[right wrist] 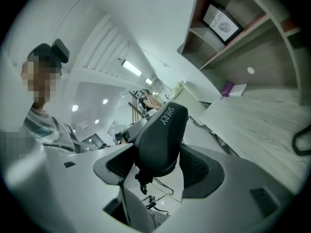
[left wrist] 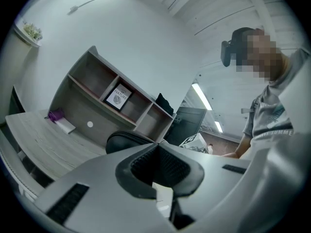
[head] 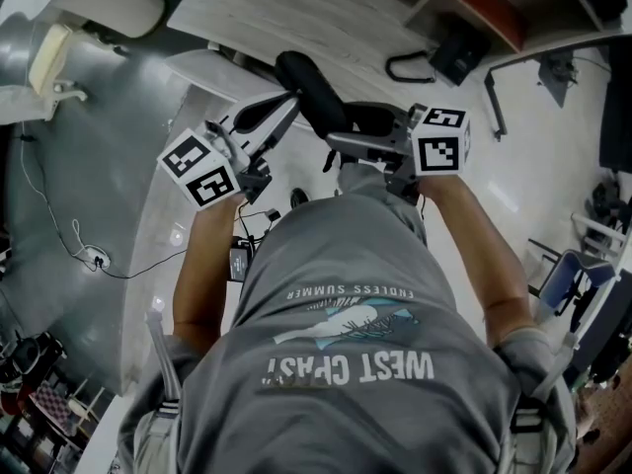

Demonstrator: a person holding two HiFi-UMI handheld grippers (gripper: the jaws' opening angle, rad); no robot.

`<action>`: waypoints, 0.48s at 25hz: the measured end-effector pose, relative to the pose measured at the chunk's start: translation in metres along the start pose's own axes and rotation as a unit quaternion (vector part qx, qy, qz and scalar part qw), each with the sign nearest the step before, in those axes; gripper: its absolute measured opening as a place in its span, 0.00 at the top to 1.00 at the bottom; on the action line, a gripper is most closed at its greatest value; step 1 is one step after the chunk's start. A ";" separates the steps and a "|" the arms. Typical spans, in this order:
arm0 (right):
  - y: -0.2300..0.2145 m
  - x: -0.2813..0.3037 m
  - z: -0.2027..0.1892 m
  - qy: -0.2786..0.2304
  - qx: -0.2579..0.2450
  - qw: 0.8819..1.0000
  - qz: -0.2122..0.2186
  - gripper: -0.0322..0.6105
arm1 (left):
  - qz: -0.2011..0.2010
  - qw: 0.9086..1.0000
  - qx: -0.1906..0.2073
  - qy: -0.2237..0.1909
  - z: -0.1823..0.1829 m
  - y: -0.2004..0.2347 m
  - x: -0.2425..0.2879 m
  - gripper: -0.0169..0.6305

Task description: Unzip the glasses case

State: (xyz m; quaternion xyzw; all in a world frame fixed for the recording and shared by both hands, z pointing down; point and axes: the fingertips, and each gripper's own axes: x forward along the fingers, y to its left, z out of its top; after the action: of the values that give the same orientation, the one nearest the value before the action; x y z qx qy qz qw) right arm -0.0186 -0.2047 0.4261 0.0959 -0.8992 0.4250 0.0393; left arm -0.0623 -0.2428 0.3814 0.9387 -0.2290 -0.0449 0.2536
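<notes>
A black glasses case (head: 311,87) with "SHERY" printed on it (right wrist: 163,130) is held up in the air in front of the person's chest. My right gripper (head: 334,142) has its jaws set wide around the case's lower end (right wrist: 160,165), pads against both its sides. The zipper pull (right wrist: 142,179) hangs loose under the case. My left gripper (head: 284,103) is shut with nothing seen between its pads (left wrist: 156,147). Its tips sit right beside the case (left wrist: 121,139), and whether they touch it is not clear.
A pale wooden desk (head: 296,13) lies ahead with a black object (head: 454,52) on it. A wall shelf holds a framed picture (left wrist: 118,97). Cables (head: 89,255) trail across the floor at left, and a chair (head: 563,275) stands at right.
</notes>
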 end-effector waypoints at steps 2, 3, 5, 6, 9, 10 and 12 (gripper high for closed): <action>0.000 -0.006 0.004 -0.022 0.026 0.999 0.009 0.49 | 0.000 1.000 0.002 0.004 -0.002 -0.001 0.002 0.98; -0.001 -0.009 0.006 -0.030 0.035 0.999 0.011 0.49 | 0.000 1.000 0.003 0.006 -0.003 -0.002 0.003 0.98; -0.001 -0.012 0.009 -0.042 0.045 0.998 0.014 0.50 | 0.001 1.000 0.009 0.012 -0.006 -0.004 0.005 0.98; -0.001 -0.014 0.010 -0.046 0.047 0.998 0.012 0.50 | 0.002 1.000 0.014 0.016 -0.007 -0.005 0.006 0.98; 0.000 -0.016 0.011 -0.048 0.052 0.997 0.007 0.50 | 0.004 0.999 0.025 0.025 -0.009 -0.009 0.008 0.98; 0.000 -0.016 0.011 -0.049 0.056 0.997 0.006 0.50 | 0.005 0.999 0.032 0.030 -0.009 -0.010 0.009 0.98; 0.000 -0.017 0.014 -0.053 0.061 0.997 0.006 0.51 | 0.007 0.998 0.053 0.043 -0.011 -0.012 0.010 0.98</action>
State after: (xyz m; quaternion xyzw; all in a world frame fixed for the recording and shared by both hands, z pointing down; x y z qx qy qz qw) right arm -0.0019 -0.2135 0.4145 0.1150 -0.8730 0.4736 -0.0175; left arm -0.0465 -0.2329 0.3852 0.9503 -0.2265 0.0095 0.2133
